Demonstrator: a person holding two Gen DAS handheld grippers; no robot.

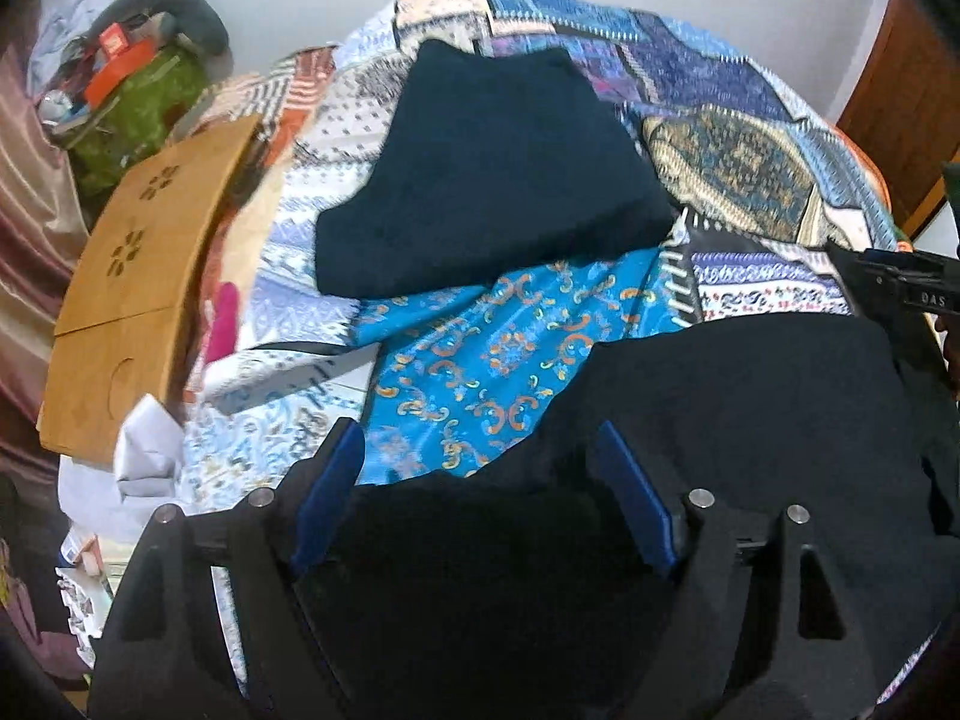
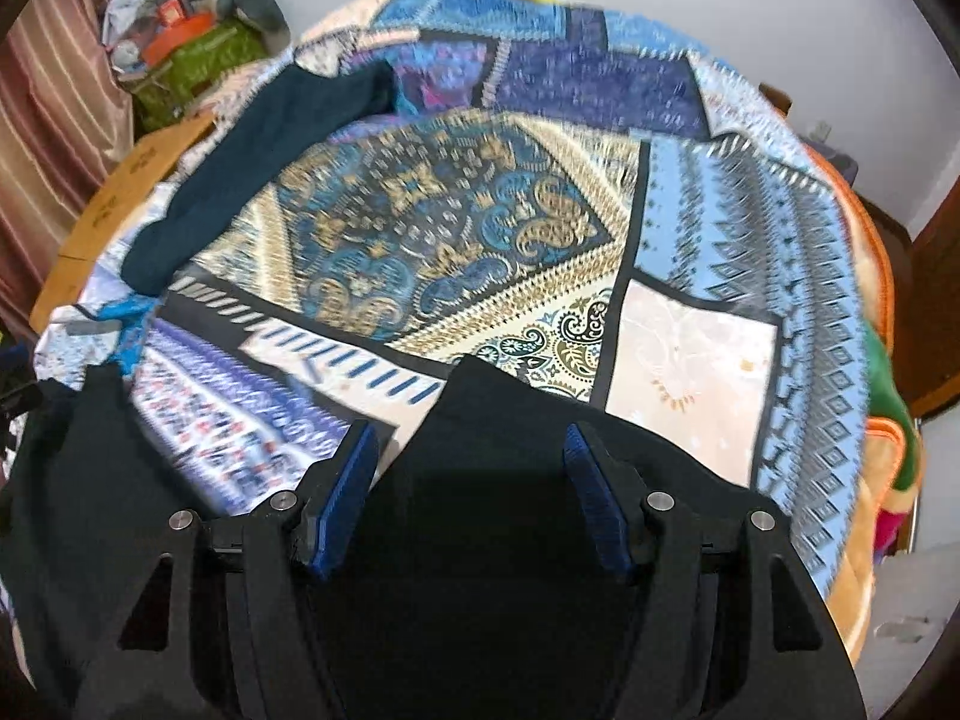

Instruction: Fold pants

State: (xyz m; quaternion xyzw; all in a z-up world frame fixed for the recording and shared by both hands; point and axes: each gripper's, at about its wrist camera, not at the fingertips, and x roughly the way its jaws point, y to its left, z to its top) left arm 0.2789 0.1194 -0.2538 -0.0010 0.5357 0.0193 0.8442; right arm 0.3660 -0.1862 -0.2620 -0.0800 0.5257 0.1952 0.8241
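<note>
Black pants [image 1: 750, 408] lie on the patchwork bedspread [image 1: 480, 354] close to me, spreading under both grippers. My left gripper [image 1: 480, 450] is open, its blue pads [image 1: 630, 492] spread wide over the pants' edge. My right gripper [image 2: 471, 456] is open too, its blue pads [image 2: 591, 492] either side of a black fold of the pants [image 2: 480, 420]. The right gripper's body [image 1: 912, 288] shows at the right edge of the left wrist view. A folded dark navy garment [image 1: 498, 180] lies farther up the bed; it also shows in the right wrist view [image 2: 240, 162].
A wooden lap table [image 1: 138, 276] leans at the bed's left side. A green bag [image 1: 138, 114] with clutter sits at the back left by a curtain [image 2: 48, 120]. An orange blanket [image 2: 876, 456] hangs off the bed's right edge. A white wall is behind.
</note>
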